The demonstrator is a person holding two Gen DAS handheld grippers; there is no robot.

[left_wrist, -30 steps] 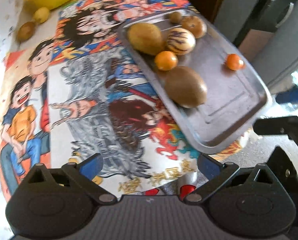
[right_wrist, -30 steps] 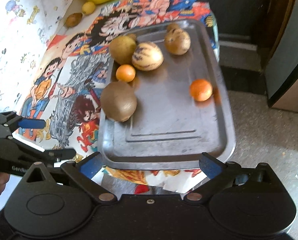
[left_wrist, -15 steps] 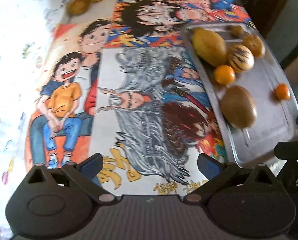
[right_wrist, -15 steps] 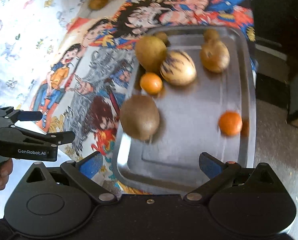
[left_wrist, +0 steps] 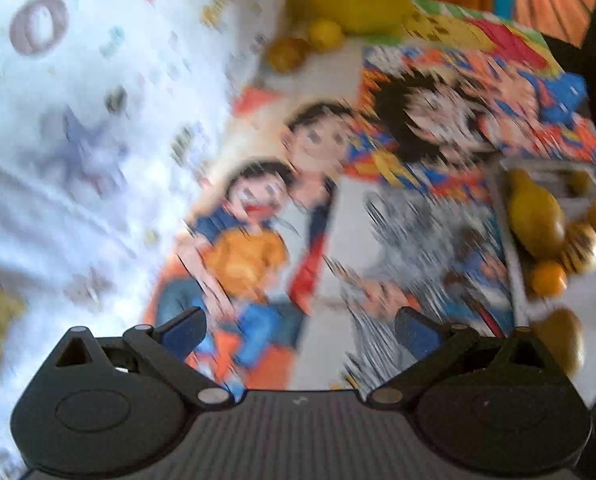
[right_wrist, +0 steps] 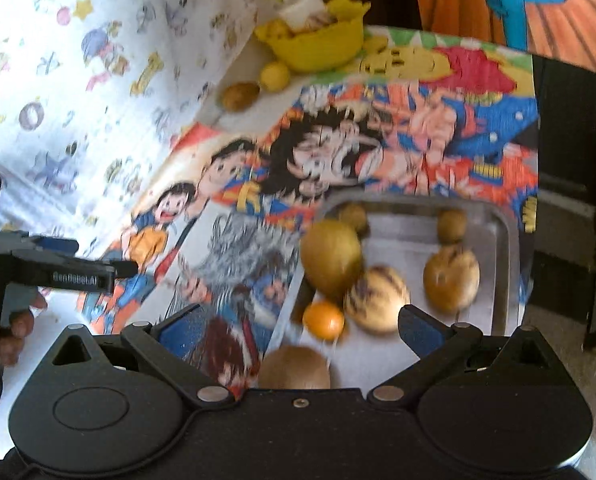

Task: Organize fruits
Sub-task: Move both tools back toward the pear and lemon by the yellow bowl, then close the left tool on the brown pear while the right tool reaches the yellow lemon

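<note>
A steel tray [right_wrist: 506,240] at the table's right holds several fruits: a yellow-green mango [right_wrist: 331,256], a striped melon [right_wrist: 378,298], a small orange [right_wrist: 324,320], a brown kiwi-like fruit [right_wrist: 294,368] and a tan fruit [right_wrist: 452,278]. My right gripper [right_wrist: 298,330] is open and empty, low over the tray's near left part. My left gripper [left_wrist: 298,330] is open and empty above the cartoon cloth; it also shows in the right wrist view [right_wrist: 78,264]. The tray's edge [left_wrist: 512,264] shows blurred at the right of the left wrist view.
A yellow bowl [right_wrist: 318,46] with fruit stands at the back of the table. A lemon [right_wrist: 275,76] and a brown fruit [right_wrist: 240,96] lie beside it. A colourful cartoon cloth [right_wrist: 378,152] covers the table; a white patterned sheet [right_wrist: 78,80] hangs at the left.
Both grippers have moved forward over the table. The left one swung left, away from the tray, with heavy blur. The bowl is now closer in both views.
</note>
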